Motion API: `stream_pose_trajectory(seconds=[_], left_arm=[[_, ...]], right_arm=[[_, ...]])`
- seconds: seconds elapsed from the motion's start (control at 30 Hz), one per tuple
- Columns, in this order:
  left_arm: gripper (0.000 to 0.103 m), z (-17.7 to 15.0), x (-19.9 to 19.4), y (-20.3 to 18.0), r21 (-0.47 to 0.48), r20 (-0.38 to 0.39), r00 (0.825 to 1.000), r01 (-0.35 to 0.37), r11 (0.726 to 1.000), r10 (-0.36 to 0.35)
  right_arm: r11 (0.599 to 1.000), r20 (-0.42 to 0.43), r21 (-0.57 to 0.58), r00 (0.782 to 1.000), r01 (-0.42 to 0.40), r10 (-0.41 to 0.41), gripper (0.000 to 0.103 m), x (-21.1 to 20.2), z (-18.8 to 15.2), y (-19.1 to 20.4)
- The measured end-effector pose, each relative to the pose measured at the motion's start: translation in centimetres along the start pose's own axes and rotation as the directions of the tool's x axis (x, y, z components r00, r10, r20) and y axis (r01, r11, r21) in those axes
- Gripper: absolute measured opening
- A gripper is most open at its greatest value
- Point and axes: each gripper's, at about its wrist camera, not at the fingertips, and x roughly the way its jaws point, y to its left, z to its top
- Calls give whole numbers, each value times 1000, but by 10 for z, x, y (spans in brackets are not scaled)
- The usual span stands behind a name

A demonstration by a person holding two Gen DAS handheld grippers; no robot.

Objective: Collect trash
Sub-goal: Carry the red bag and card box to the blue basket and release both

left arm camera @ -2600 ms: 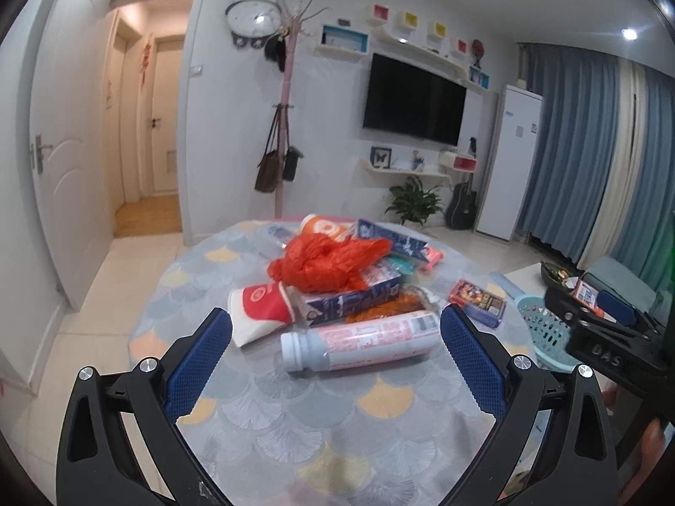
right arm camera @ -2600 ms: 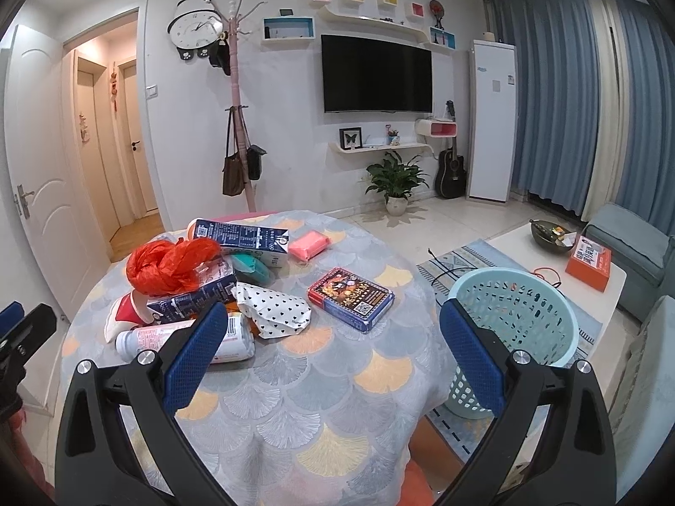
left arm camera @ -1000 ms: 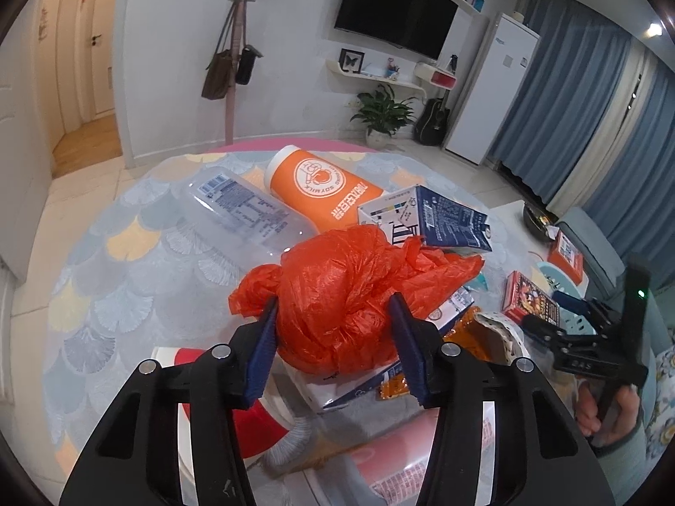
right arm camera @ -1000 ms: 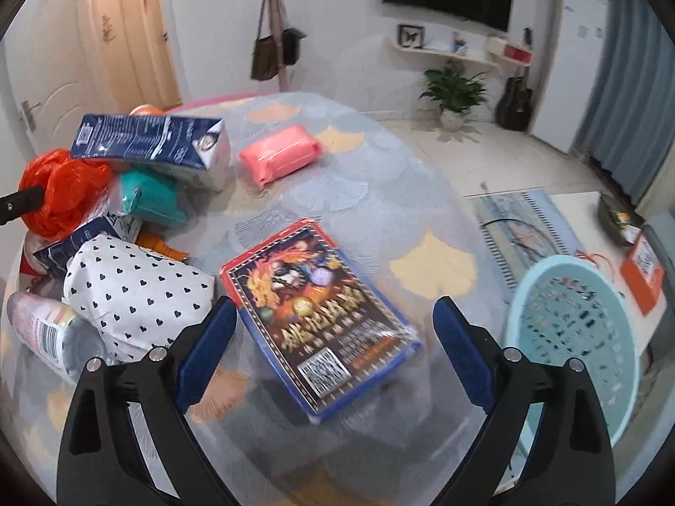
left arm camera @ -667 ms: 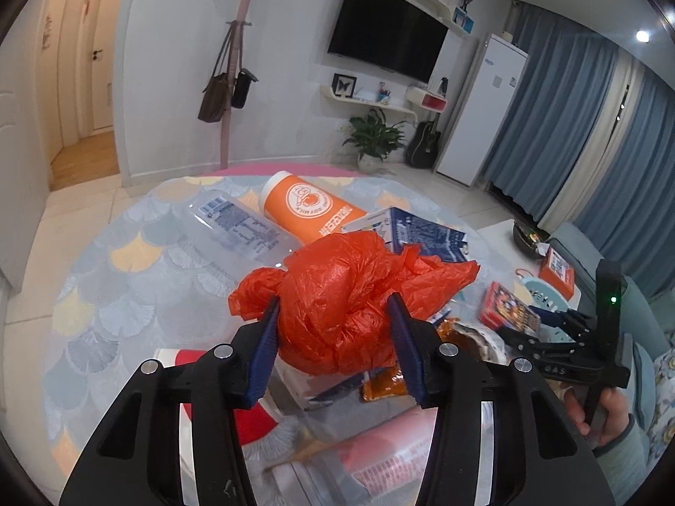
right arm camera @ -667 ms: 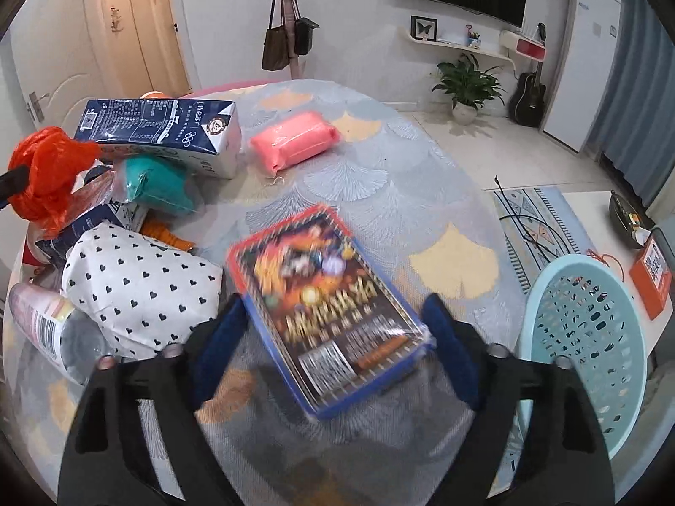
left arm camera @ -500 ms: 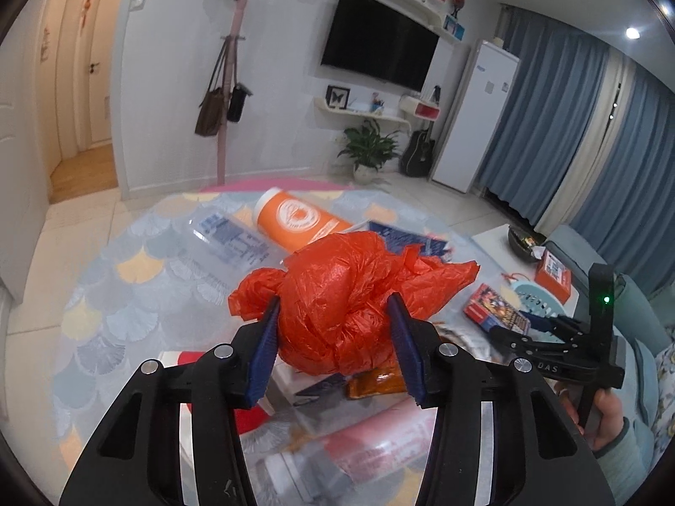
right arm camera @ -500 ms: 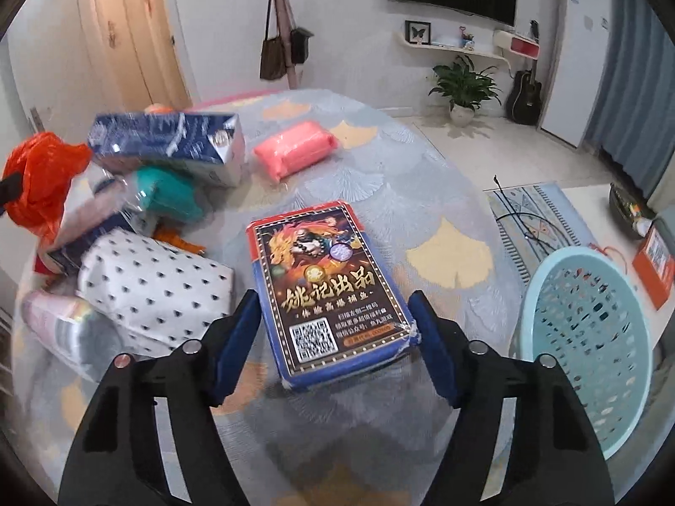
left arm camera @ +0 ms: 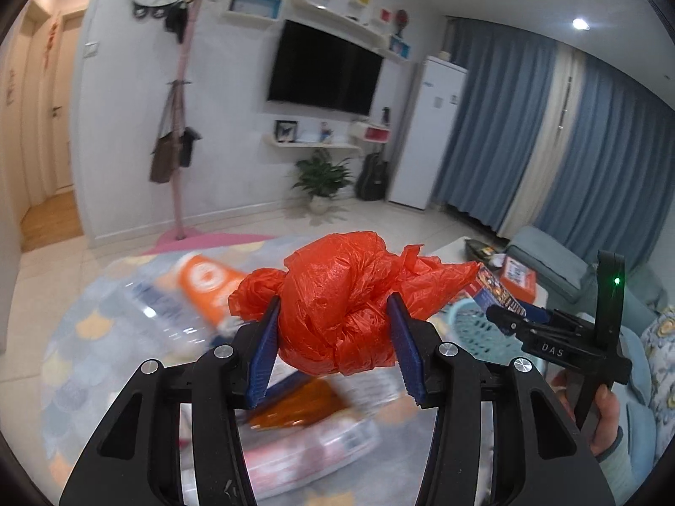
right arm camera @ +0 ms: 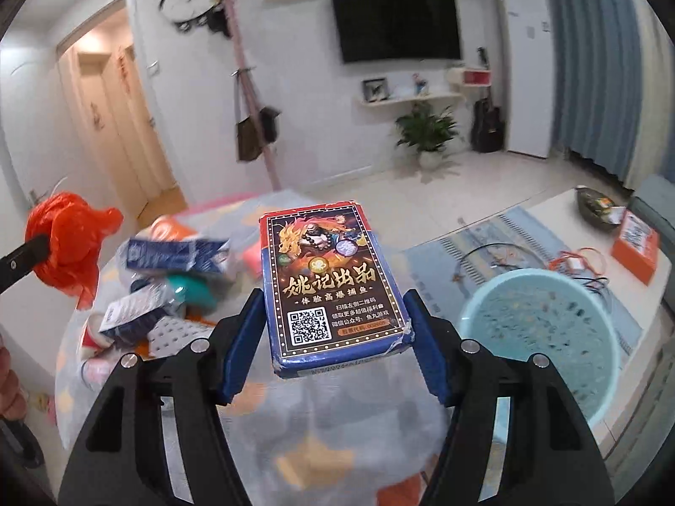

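Above table [right arm camera: 337,455], left fingers [left arm camera: 265,348] clench orange bag [left arm camera: 337,316]; right fingers [right arm camera: 240,345] clench card box [right arm camera: 329,291].

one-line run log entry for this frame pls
left gripper: shut on red plastic bag | right gripper: shut on card box | both lifted | basket: lower right

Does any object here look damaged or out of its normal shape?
Yes. The blue and red printed cardboard box in the right gripper has a torn, frayed corner at its near right edge. The crumpled orange plastic bag in the left gripper is squeezed into a ball.
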Motion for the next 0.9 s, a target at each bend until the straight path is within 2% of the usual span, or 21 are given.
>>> stream_pose_trajectory(seconds=[0.13,0.27,0.5,0.7,0.8,0.9], left_arm=[[48,5,18,-29,20,-10,999,48,999,-48],[48,10,45,-66,44,-37,994,100,994,-98],[48,6,96,-129,88,-111,979,180,980,-170],[48,-14,148,-178,122,-215,954,238,964,-209],[48,-30,181,-198,128,-294,932,258,958,-212],[48,-47,202,-214,145,-341,919,260,955,-198]], right_arm=[[994,26,90,998,59,-61,62,-20,-2,-44],[970,4,200,990,137,-140,62,-35,-12,-93],[929,-53,301,977,214,-208,62,-37,-38,-156],[890,-143,352,956,291,-256,62,-19,-63,-194],[877,-186,365,948,312,-259,62,-5,-75,-205],[866,-235,368,935,338,-265,63,7,-86,-216]])
